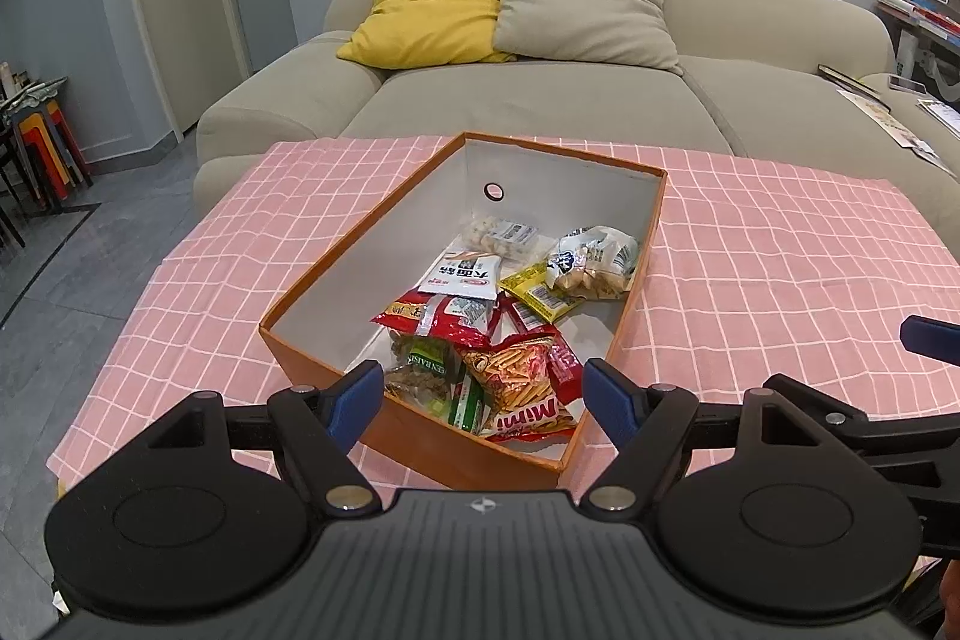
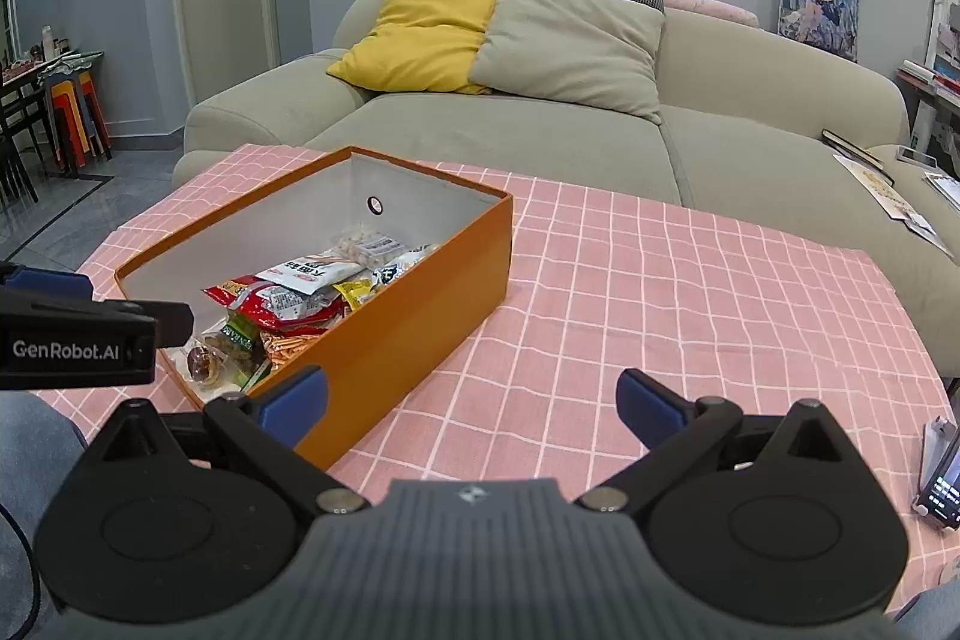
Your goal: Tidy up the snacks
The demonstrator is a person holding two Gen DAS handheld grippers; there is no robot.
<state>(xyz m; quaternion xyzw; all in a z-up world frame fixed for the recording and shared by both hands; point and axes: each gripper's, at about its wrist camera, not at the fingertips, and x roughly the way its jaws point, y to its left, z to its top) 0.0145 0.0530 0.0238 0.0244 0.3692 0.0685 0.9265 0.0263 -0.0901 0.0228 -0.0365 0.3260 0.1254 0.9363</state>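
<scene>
— What's in front of you?
— A beige sofa (image 1: 540,100) beyond your table's pink checked cloth (image 1: 780,268).
— And the orange box (image 1: 336,274)?
— On the cloth, long axis running near to far, tilted right; snack packets (image 1: 510,316) fill its near and right parts.
— Your tongs?
— Left gripper (image 1: 483,394) and right gripper (image 2: 471,400) both gape wide, empty.

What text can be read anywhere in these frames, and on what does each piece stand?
"Mimi": red stick-snack packet at the orange box's near end.
"RAISIN", start cut off: green packet.
"GenRobot.AI": side of the left gripper.
Chinese characters on the white packet and the barcode labels: too small to read.
</scene>
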